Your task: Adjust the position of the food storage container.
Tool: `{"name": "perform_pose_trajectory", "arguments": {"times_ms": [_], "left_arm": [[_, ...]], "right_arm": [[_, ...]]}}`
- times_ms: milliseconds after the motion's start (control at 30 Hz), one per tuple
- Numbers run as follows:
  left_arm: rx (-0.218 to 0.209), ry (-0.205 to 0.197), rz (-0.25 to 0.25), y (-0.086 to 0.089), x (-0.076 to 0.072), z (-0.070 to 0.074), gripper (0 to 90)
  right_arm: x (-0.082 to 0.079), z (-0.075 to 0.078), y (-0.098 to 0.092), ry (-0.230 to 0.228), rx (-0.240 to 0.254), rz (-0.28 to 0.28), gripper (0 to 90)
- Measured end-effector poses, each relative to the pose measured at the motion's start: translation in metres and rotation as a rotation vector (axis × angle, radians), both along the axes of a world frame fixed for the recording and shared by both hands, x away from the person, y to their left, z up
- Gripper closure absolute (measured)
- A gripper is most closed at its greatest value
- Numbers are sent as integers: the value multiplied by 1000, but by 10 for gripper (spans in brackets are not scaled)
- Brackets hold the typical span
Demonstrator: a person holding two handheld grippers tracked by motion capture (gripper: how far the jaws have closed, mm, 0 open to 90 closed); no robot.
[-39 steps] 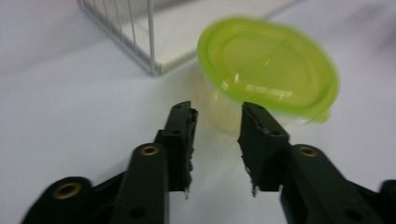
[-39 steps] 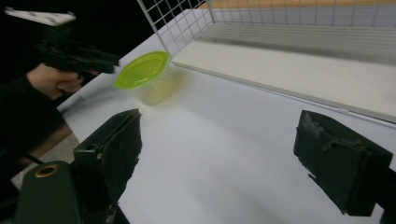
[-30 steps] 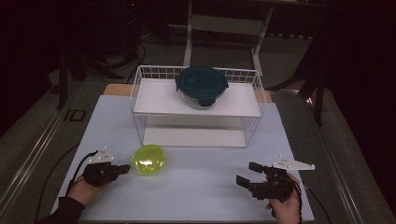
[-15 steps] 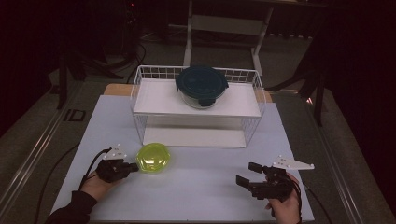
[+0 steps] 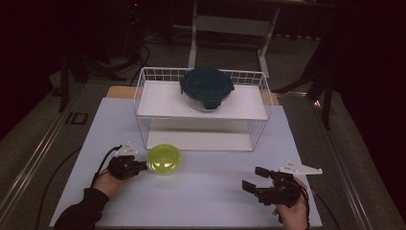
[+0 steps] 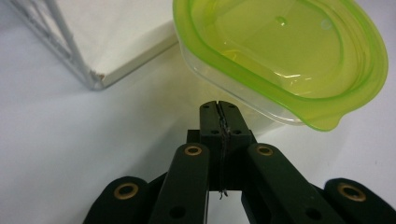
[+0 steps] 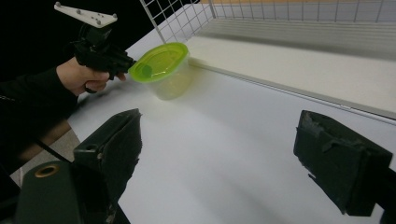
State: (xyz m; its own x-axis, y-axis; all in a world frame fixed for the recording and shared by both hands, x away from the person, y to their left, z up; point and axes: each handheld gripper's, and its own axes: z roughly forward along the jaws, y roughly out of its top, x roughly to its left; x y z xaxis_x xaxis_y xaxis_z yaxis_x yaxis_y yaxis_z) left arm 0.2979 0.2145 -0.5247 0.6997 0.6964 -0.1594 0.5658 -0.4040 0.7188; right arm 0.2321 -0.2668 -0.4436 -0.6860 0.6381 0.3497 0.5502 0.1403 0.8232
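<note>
Resting on the white tabletop [image 5: 201,201] just in front of the wire rack [image 5: 143,96], lime-lidded container [image 5: 163,159], left gripper [image 5: 139,166] with jaws pressed together, tips at its side, right gripper [image 5: 256,179] well apart, jaws spread, empty, dark-lidded bowl [image 5: 207,87] on the rack's shelf.

A dark-lidded glass bowl [image 5: 207,89] sits on a white wire shelf [image 5: 143,100].
</note>
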Motion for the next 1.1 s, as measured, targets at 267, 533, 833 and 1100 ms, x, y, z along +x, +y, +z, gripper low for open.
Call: {"name": "perform_pose_trajectory", "arguments": {"times_ms": [267,533,833,1100], "left_arm": [[18,5,-6,-17,10,-1,887],[15,9,-10,-25,15,0,888],[-17,8,2,-20,12,3,887],[-25,18,-6,-30,18,1,887]], "right_arm": [[0,0,1,0,-2,1,147],[-2,0,2,-4,-4,4,147],[-1,-1,5,0,-12,13,147],[-1,-2,5,1,-14,13,147]]}}
